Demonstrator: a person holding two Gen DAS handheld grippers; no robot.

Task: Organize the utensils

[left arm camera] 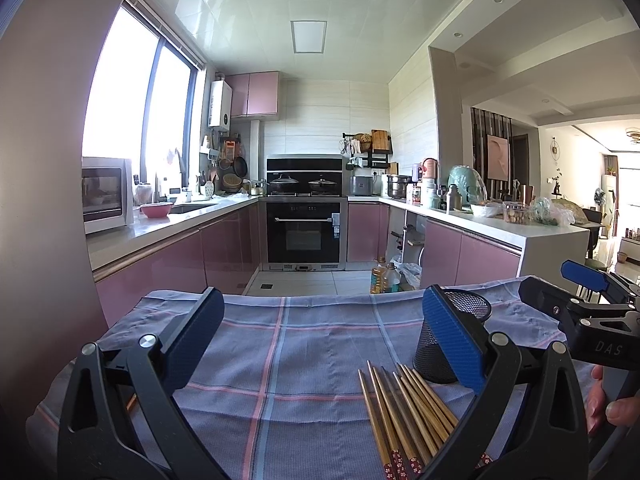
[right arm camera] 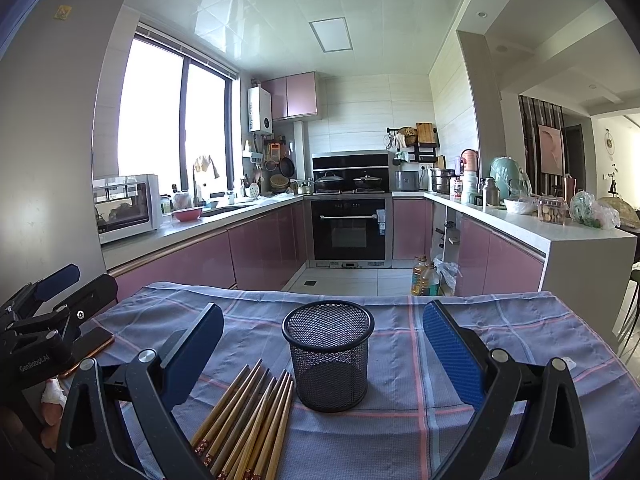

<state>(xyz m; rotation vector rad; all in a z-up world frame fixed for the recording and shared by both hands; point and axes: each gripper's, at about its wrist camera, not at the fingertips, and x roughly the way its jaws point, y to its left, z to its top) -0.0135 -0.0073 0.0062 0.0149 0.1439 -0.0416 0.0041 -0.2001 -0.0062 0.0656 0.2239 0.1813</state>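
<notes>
I see both sets of jaws released | chopsticks (right arm camera: 248, 420) flat on cloth (right arm camera: 400, 420) — nearer my left gripper's (left arm camera: 320, 344) right jaw | mesh cup (right arm camera: 329, 354) upright between right gripper's (right arm camera: 323, 350) jaws — touching neither

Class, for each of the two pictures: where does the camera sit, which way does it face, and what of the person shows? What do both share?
Left wrist: on the left gripper, facing the kitchen across the checked cloth; right gripper and fingers at right.
Right wrist: on the right gripper, facing the mesh cup; left gripper at left.
Shared: chopsticks, cup, cloth, oven.
</notes>
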